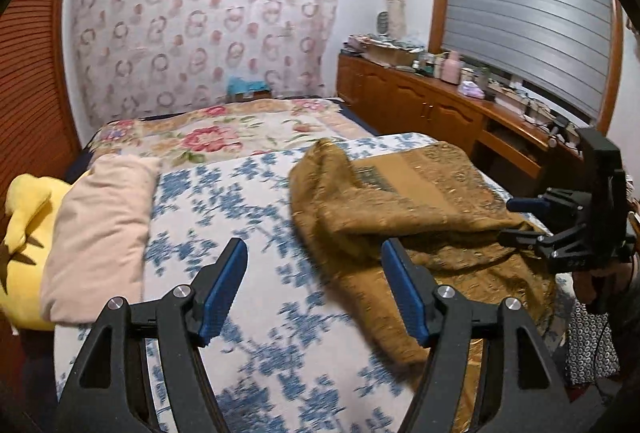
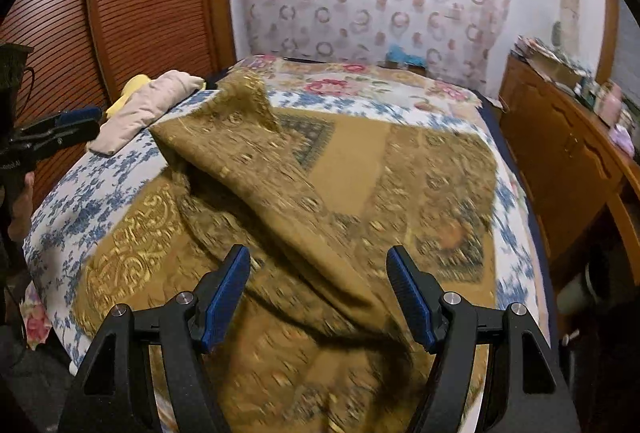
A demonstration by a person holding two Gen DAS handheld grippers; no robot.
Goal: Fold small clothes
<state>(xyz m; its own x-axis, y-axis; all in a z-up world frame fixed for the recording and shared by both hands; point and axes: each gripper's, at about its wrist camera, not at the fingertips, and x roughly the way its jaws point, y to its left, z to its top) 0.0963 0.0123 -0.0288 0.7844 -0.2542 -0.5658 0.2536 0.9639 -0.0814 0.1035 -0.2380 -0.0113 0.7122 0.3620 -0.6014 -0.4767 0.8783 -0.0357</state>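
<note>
the gold patterned cloth lies rumpled on the blue floral bedspread, one corner peaked up at 11 o'clock in the right wrist view. both the left gripper and right gripper are released and empty. i'd judge it best to pinch two near corners and pull taut before folding.

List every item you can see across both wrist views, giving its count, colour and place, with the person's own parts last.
Patterned golden-brown cloth: one, golden-brown, rumpled across the bed's middle.
Folded beige garment: one, pale pink-beige, bed's left edge.
Yellow plush toy: one, yellow, beside the beige garment.
Blue-floral white bedspread: one, white and blue, under the cloth.
Wooden sideboard: one, brown, cluttered, along the right wall.
Grey window blind: one, grey, above the sideboard.
Left tongs: one, black with blue pads, open.
Right tongs: one, same colours, open over the cloth.
</note>
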